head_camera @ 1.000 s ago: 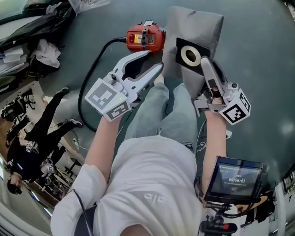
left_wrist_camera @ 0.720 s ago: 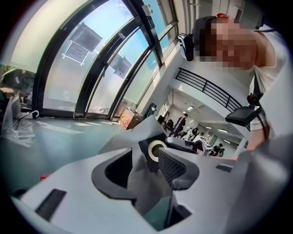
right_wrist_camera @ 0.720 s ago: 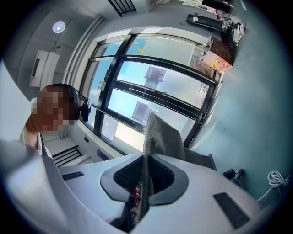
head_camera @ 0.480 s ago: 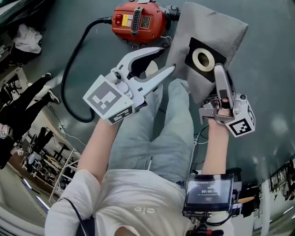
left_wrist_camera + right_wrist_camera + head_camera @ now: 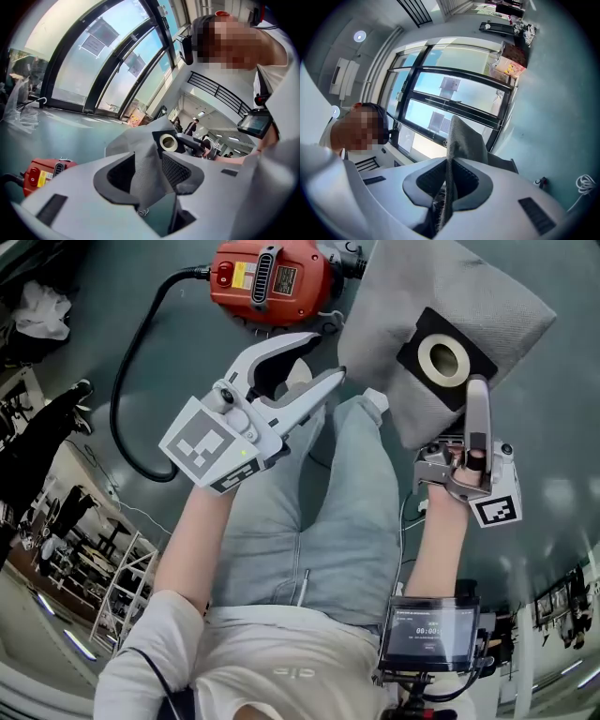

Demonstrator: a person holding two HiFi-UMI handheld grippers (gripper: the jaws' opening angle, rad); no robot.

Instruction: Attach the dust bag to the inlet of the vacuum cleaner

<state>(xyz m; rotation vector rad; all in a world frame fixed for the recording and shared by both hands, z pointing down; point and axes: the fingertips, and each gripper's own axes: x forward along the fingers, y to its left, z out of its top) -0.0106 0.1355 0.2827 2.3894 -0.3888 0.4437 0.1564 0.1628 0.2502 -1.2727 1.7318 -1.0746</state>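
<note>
The grey dust bag (image 5: 394, 324) hangs over the floor between my two grippers, its black collar with the cream ring (image 5: 443, 358) facing up. My left gripper (image 5: 330, 358) is shut on a fold at the bag's left edge; the left gripper view shows the grey fabric (image 5: 146, 168) between the pads and the ring (image 5: 168, 142) beyond. My right gripper (image 5: 478, 388) is shut on the bag's near right edge, and the cloth (image 5: 461, 136) rises straight out of the jaws in the right gripper view. The red vacuum cleaner (image 5: 258, 279) lies on the floor just left of the bag.
A black hose (image 5: 131, 381) loops from the vacuum (image 5: 42, 176) across the floor to the left. The person's grey-trousered legs (image 5: 328, 502) are below the bag, and a small screen (image 5: 427, 634) sits at the chest. A white cable (image 5: 583, 183) lies on the floor.
Both grippers have come down toward the floor with the bag held between them. The vacuum and bag now look larger and nearer. The jaws have kept their grip.
</note>
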